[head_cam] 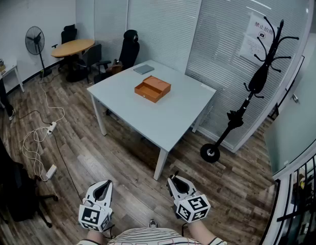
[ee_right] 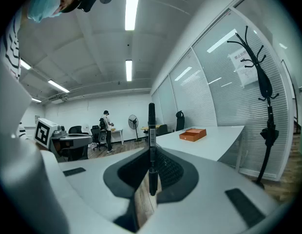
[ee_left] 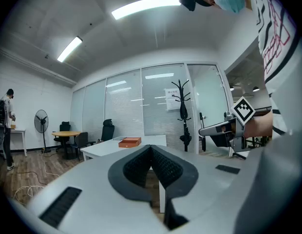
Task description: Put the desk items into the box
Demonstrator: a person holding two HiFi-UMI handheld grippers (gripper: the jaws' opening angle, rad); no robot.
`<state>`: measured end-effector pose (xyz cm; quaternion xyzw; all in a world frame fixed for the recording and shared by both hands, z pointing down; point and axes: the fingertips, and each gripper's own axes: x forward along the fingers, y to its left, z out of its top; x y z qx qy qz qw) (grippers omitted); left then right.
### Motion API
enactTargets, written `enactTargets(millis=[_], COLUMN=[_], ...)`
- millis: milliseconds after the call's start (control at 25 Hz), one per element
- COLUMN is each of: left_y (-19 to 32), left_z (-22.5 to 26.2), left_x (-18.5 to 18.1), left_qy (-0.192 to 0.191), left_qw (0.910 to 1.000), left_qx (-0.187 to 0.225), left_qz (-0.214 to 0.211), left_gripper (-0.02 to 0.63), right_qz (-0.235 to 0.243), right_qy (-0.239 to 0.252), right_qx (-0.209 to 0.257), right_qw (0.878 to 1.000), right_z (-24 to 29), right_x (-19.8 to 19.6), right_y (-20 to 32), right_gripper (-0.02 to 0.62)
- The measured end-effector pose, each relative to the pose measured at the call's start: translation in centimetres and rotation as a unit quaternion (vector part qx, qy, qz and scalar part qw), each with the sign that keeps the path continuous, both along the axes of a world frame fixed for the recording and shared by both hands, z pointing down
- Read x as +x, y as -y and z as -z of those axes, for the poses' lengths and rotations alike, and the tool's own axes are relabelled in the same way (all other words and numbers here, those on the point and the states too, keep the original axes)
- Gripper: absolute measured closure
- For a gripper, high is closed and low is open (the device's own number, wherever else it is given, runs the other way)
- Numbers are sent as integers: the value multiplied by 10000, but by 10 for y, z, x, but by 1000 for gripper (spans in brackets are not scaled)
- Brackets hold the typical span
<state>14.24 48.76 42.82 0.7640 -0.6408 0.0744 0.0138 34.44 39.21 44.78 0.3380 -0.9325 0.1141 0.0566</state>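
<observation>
Head view: a person stands on the wood-plank floor, well short of the white square tabletop, with one hand-held gripper in each hand.
Left hand-held gripper: its jaws are pressed together with nothing between them.
Right hand-held gripper: it is pinching a slim black pen, which stands upright and reaches well above the jaws.
Box: a shallow orange box sits open on the tabletop, well ahead of both hand-held grippers. Nothing can be made out inside it at this range.
Other item: a flat grey slab, perhaps a notebook, lies beyond the box, farthest from the hand-held grippers.
Progress: this looks like an early stage, with the pen in hand but not yet delivered.
Left to do: the pen has to be carried over the box and released. The grey slab probably goes in after it.
</observation>
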Motion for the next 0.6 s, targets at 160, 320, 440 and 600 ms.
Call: enactTargets(millis=[160,320,440,600], left_y=[10,21,34,54], left_z=[2,-1,-3,-8], left_x=[6,16,26,36], left_qy=[-7,-2,-28,-28], left_qw=[10000,10000,10000,9999], left_qx=[5,2,44,78], left_qz=[6,27,36,94], left_gripper=[584,584,584,584], right_qz=[44,94,196,188], right_qy=[-9,22,66,128], right_qx=[11,18,28,3], right_qw=[10000,10000,9998,9997], right_z=[1,0,-2,-7], right_x=[4,12,20,31], right_y=[8,18,29,52], right_gripper=[538,538,538,538])
